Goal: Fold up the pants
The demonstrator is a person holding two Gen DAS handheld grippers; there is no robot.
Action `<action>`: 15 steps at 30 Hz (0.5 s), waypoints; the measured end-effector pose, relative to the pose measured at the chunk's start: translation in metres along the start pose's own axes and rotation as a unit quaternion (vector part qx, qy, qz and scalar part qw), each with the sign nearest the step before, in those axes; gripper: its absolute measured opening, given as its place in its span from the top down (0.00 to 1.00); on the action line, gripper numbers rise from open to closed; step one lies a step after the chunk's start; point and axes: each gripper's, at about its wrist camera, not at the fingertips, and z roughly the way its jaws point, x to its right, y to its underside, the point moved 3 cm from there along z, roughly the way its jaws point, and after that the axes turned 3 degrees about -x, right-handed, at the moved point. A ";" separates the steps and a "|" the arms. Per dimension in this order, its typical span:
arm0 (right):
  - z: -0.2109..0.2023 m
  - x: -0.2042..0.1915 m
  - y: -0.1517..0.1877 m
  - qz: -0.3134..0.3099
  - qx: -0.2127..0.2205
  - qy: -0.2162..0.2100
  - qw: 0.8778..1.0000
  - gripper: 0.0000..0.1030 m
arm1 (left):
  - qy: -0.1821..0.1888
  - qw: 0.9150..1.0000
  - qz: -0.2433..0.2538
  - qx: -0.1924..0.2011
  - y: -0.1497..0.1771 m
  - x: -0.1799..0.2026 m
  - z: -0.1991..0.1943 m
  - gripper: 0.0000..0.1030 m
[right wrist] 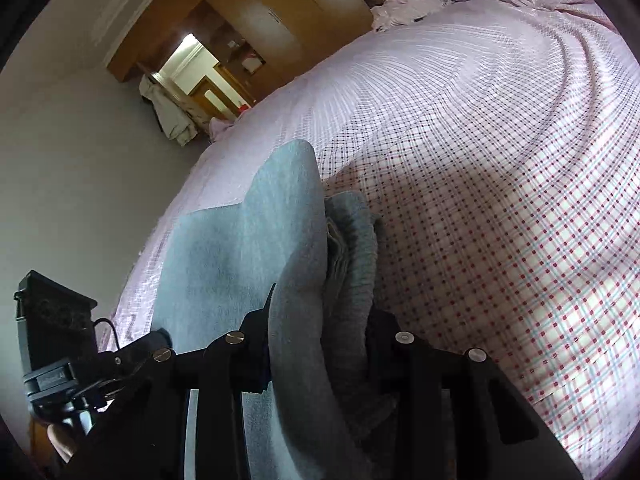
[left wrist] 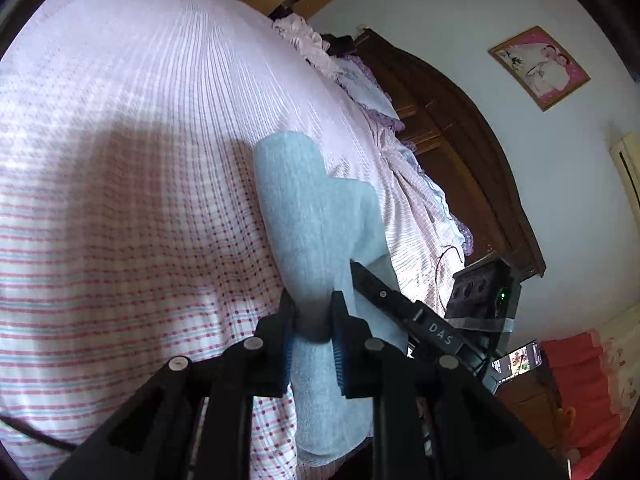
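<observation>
You are gripping the grey pants (left wrist: 320,216) in both grippers, left gripper (left wrist: 312,336) and right gripper (right wrist: 320,344) pinching cloth, legs trailing toward twelve o'clock over the checked bedspread (left wrist: 120,220); next you are likely carrying this end over, keeping edges level.

Pants (left wrist: 316,216) — soft matt fleece; bedsheet (left wrist: 132,128) — thin checked woven cloth; headboard (left wrist: 452,128) — glossy wood.

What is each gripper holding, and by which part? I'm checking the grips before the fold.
Both hold the light grey soft fabric pants. The left gripper pinches a bunched edge; the right gripper clamps a thicker gathered fold. Which part of the garment cannot be told.
</observation>
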 end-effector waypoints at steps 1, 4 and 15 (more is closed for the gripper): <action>-0.001 -0.002 0.001 -0.001 0.000 -0.007 1.000 0.74 | -0.002 1.000 0.002 0.004 -0.001 -0.001 -0.004 0.86; 0.005 -0.017 0.009 -0.008 -0.016 -0.028 0.999 0.75 | 0.014 0.999 0.003 0.039 -0.003 0.004 -0.025 0.86; 0.035 -0.064 0.031 -0.115 -0.037 0.004 0.993 0.69 | -0.050 0.996 -0.051 0.054 0.007 -0.057 -0.055 0.84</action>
